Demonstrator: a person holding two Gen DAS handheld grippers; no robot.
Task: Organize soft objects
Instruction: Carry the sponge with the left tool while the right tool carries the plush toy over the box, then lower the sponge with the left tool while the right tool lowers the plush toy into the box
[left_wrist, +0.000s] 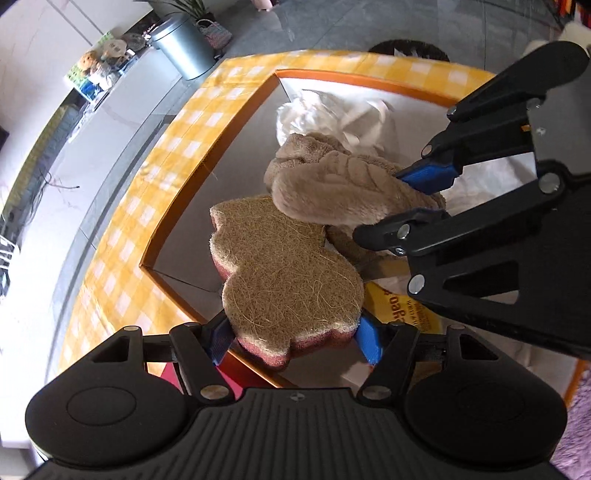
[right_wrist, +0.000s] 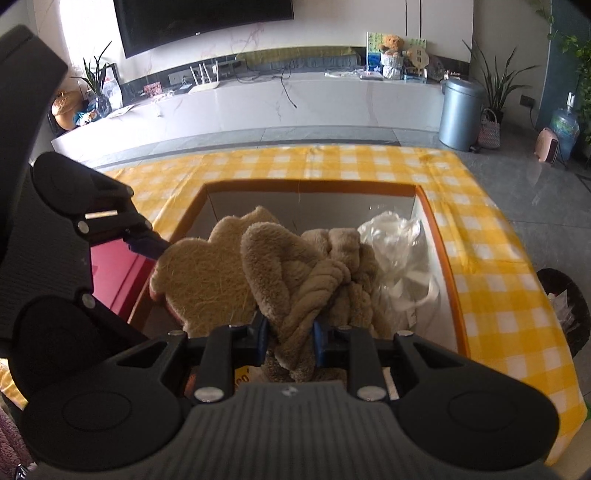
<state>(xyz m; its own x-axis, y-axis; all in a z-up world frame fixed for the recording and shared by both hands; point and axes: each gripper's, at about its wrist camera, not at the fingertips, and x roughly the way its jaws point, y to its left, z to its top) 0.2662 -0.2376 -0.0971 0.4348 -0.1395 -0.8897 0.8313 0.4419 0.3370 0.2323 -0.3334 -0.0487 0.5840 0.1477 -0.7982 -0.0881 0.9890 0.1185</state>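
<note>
Currently a duck-shaped sponge (left_wrist: 284, 280) is clamped between the left gripper (left_wrist: 295, 341) pads above the orange-rimmed box (left_wrist: 162, 236), near its left wall. Beside it, a plush beige cloth (right_wrist: 295, 291) is pinched by the right gripper (right_wrist: 290, 341). A white plastic bag (right_wrist: 395, 251) is seen inside against the right wall.

Rough fibrous sponge (left_wrist: 284, 280), plush fleece cloth (right_wrist: 295, 273), crinkly glossy plastic bag (right_wrist: 395, 243).
</note>
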